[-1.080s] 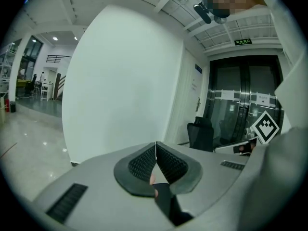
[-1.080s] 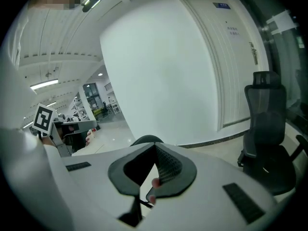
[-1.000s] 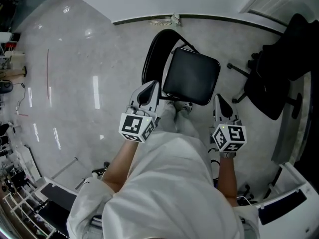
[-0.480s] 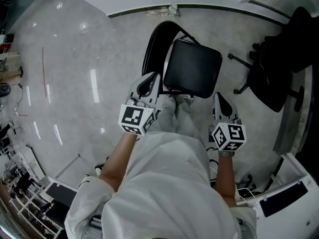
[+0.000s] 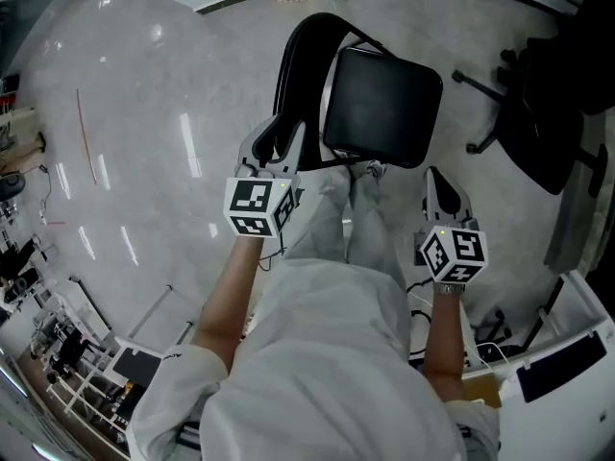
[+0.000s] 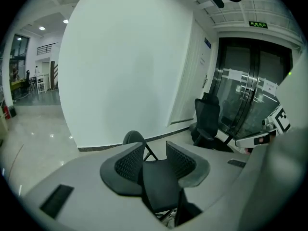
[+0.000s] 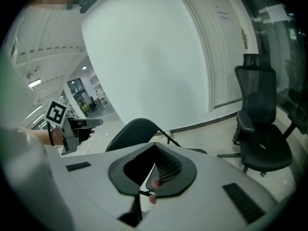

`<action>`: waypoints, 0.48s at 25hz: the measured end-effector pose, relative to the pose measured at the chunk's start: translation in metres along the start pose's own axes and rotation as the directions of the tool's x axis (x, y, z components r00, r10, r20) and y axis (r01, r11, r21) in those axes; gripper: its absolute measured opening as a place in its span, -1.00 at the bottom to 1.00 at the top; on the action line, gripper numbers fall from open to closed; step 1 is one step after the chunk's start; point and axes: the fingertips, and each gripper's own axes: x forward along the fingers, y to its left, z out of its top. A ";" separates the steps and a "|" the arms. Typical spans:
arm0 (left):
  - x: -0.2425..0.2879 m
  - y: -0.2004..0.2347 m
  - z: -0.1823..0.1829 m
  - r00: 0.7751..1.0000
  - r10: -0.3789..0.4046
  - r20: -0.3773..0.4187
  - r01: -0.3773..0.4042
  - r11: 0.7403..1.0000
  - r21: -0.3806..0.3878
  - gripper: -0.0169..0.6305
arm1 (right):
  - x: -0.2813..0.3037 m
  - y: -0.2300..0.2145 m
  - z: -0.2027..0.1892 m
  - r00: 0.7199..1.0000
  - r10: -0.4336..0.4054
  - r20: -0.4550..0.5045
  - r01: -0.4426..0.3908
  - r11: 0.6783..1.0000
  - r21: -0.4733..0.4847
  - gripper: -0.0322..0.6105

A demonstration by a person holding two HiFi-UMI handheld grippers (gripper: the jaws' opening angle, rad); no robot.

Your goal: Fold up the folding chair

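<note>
The left gripper (image 5: 277,142) had just been spreading its jaws. The folding chair (image 5: 382,104) stood directly ahead, its seat (flat, not yet folded) showing in the gap, seemingly untouched. The right gripper (image 5: 437,185), jaws pressed together on nothing, hung just beside the seat's near right corner.

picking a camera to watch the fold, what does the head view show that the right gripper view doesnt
Head view only: the marker cube on the right gripper, and shelving racks. Right gripper view only: the white door, and the textured pad inside that gripper's shut jaws. Both: the folding chair, unfolded, and the black office chair.
</note>
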 end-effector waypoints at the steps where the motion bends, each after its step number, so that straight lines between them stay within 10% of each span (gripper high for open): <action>1: 0.006 0.007 -0.004 1.000 0.019 -0.019 -0.019 1.000 0.014 -0.49 | 0.004 -0.002 -0.004 1.000 -0.002 -0.008 0.002 1.000 0.003 -0.90; 12: 0.083 0.067 -0.053 0.970 0.099 -0.223 -0.082 0.993 0.084 -0.11 | 0.051 -0.032 -0.043 0.995 -0.029 -0.093 0.030 0.999 0.016 -0.90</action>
